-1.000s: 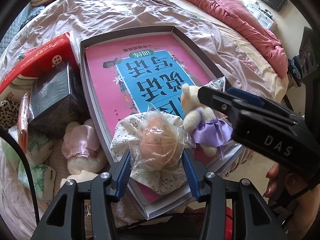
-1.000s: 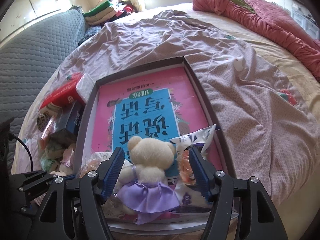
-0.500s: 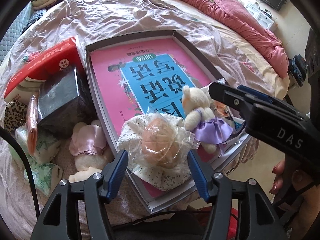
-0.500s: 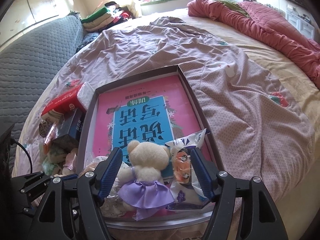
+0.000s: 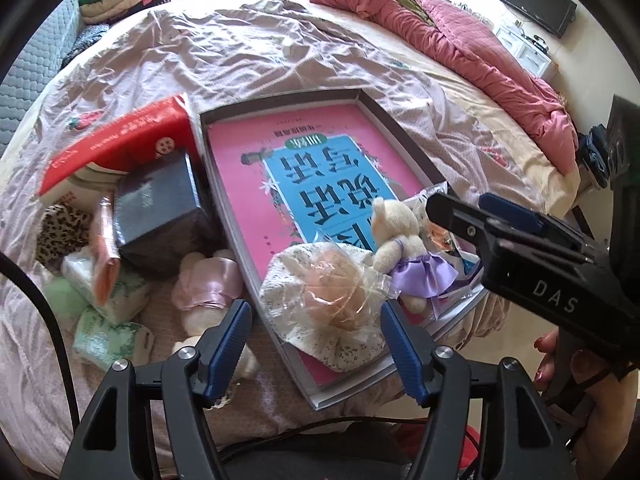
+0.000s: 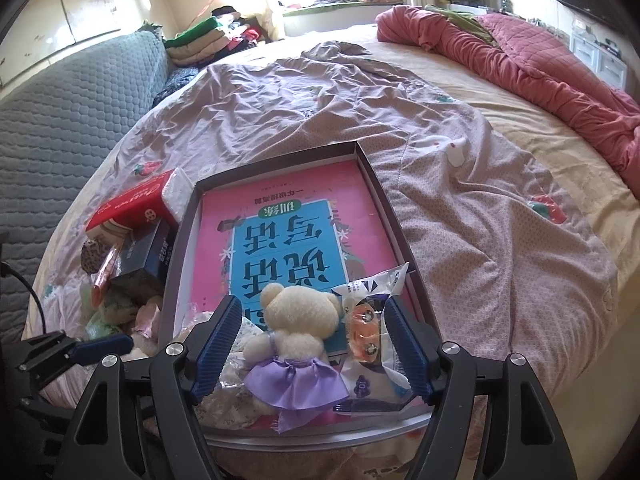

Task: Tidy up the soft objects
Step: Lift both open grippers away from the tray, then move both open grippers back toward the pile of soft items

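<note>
Left wrist view: the left gripper (image 5: 316, 340) hangs over the near end of a shallow box (image 5: 404, 136) lying on a bed (image 5: 248, 52). Its jaws are opening, and a wrapped bun (image 5: 340, 292) sits between them on a speckled pouch (image 5: 292, 312), untouched by either pad. A second ago the pads were close against the wrapper; now there is clear space on both sides and the gripper has lifted a little. To finish this release well, it should rise straight up so neither pad drags the crinkled plastic. Left of the box, a pink-dressed plush toy (image 5: 208, 284) and tissue packs (image 5: 108, 288) lie on the bedding, not yet sorted.

Right wrist view: the right gripper (image 6: 312, 344) is also opening, its pads apart from a cream bear in a purple skirt (image 6: 296, 344) lying in the box beside a snack packet (image 6: 368, 320). Earlier the pads stood closer to the bear. Backing away without snagging the skirt is the point to watch.
</note>
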Motion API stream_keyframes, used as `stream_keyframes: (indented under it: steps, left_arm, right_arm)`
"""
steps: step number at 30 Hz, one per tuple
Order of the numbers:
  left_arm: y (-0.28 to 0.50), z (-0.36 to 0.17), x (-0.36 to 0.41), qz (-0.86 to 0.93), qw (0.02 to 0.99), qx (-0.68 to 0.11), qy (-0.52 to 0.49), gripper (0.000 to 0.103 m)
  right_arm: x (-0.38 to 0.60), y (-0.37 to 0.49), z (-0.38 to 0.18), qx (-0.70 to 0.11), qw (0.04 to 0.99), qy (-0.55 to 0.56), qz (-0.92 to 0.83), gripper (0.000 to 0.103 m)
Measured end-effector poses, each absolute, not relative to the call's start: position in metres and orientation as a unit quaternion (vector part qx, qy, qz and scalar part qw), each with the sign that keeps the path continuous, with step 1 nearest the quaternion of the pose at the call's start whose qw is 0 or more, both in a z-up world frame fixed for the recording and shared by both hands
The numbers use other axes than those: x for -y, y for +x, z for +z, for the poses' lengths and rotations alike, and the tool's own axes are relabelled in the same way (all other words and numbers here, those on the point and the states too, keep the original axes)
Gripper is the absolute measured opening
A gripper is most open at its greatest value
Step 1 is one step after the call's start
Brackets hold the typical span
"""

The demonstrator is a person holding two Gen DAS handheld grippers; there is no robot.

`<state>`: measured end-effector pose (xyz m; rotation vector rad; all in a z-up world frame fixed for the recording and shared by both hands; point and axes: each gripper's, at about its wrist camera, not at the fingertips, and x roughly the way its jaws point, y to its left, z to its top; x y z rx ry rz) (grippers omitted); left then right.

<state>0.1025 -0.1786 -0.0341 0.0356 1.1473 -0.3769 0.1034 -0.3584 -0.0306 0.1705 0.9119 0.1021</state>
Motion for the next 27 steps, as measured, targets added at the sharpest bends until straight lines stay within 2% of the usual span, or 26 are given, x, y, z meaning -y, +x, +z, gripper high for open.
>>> stream_keyframes:
  steps: [27]
  left_arm:
    - [0.080,0.007,0.132,-0.116,0.863,-0.491,0.022,0.075]
  right_arm:
    - [0.325,0.083,0.010,-0.407,0.909,0.052,0.075,0.077]
